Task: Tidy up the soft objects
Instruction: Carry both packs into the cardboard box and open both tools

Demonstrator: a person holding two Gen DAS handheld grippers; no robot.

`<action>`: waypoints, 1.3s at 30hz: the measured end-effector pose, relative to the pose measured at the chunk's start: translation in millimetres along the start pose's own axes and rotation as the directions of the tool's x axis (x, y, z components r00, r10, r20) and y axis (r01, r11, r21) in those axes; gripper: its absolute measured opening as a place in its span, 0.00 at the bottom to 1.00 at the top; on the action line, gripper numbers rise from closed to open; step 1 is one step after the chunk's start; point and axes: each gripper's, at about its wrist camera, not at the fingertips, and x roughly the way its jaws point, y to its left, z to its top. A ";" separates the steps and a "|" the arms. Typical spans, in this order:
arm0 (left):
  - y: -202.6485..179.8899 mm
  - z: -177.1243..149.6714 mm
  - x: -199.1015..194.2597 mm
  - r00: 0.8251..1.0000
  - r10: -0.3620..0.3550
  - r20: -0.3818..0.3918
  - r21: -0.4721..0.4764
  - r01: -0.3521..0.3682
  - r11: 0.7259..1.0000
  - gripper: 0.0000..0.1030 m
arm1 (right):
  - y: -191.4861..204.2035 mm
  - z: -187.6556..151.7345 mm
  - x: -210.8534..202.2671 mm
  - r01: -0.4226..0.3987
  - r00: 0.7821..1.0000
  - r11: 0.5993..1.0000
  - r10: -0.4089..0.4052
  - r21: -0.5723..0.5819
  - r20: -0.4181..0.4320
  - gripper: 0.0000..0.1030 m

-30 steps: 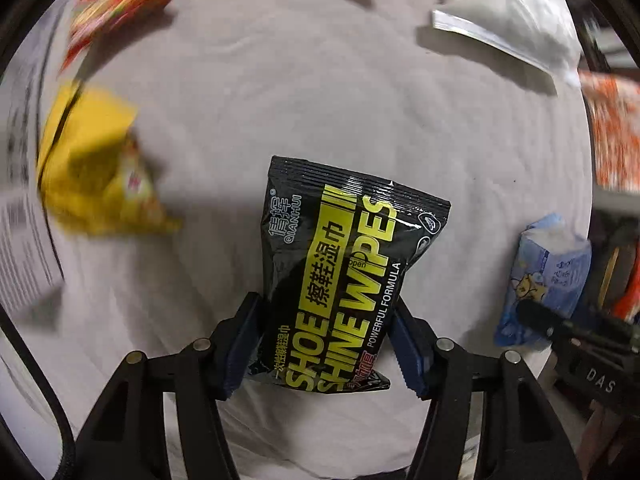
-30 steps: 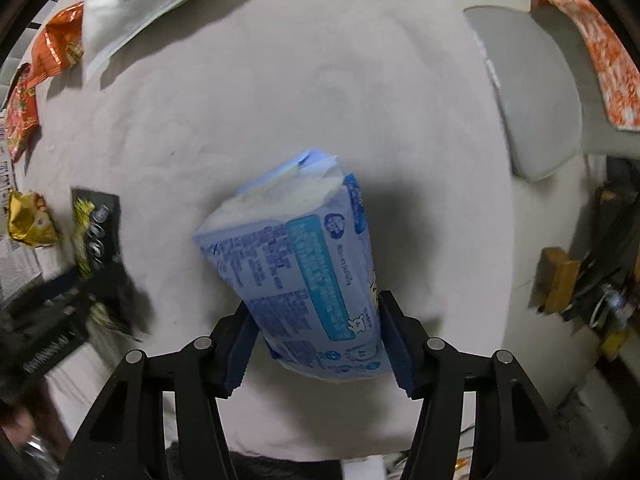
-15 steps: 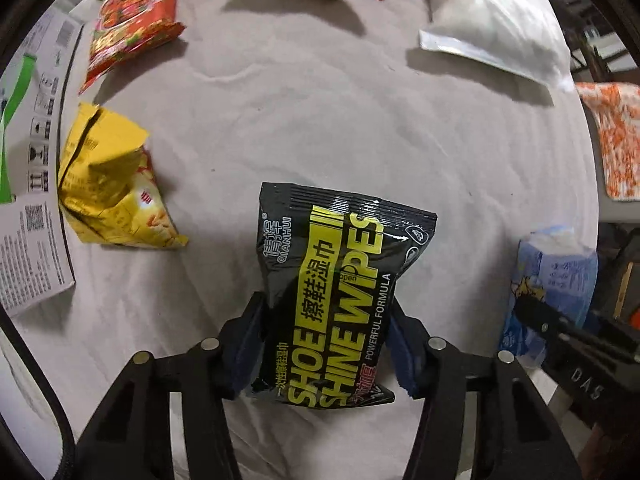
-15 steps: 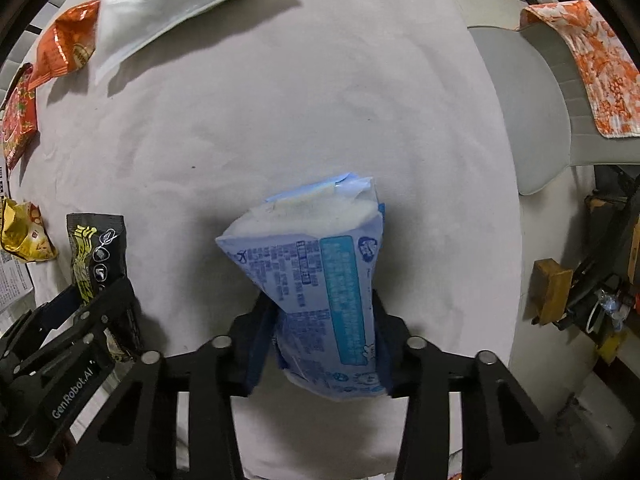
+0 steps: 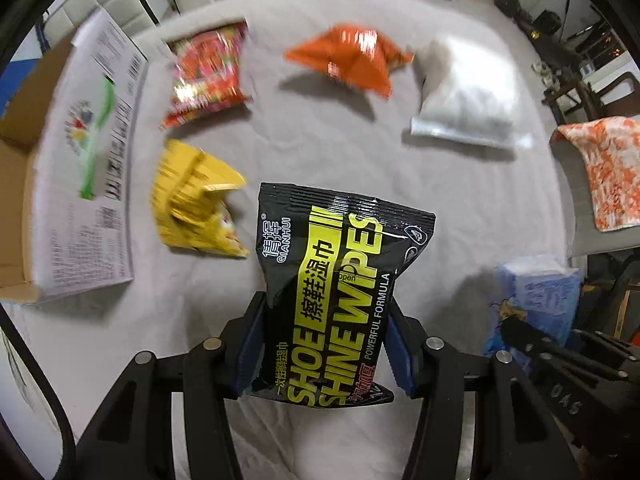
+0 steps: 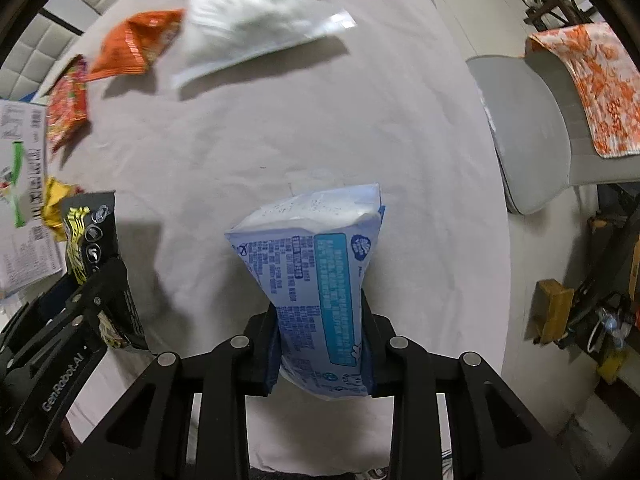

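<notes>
My left gripper (image 5: 324,344) is shut on a black and yellow shoe shine wipes pack (image 5: 340,280) and holds it above the grey cloth. My right gripper (image 6: 320,344) is shut on a light blue wet wipes pack (image 6: 320,280), also lifted. The blue pack shows at the right of the left wrist view (image 5: 536,296). The black pack and left gripper show at the left of the right wrist view (image 6: 96,256).
On the cloth lie a yellow snack bag (image 5: 192,200), a red snack bag (image 5: 208,72), an orange snack bag (image 5: 352,60) and a white plastic bag (image 5: 468,96). A cardboard box (image 5: 60,168) stands at the left. A grey chair with an orange patterned cloth (image 6: 584,88) stands at the right.
Both grippers have risen and tilted up with their packs, so more of the far table shows. The right gripper squeezes the blue pack tighter than before.
</notes>
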 end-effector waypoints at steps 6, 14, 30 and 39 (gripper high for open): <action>17.1 -23.9 -73.0 0.994 -0.026 0.108 -0.015 0.028 1.000 0.50 | 7.0 -14.4 -27.5 -0.046 0.997 0.998 0.049 -0.053 0.051 0.31; 54.0 -16.4 -138.0 0.973 -0.094 0.212 -0.069 0.110 0.992 0.50 | 89.4 -22.0 -104.6 -0.097 0.985 0.986 0.115 -0.137 0.131 0.31; 214.7 36.8 -160.0 0.943 -0.071 0.325 -0.158 0.128 0.979 0.50 | 298.3 -21.3 -214.3 -0.179 0.937 0.933 0.259 -0.313 0.236 0.31; 297.8 71.8 -127.4 0.957 -0.067 0.282 -0.217 0.132 0.967 0.50 | 411.6 -6.6 -207.4 -0.191 0.940 0.914 0.276 -0.357 0.202 0.31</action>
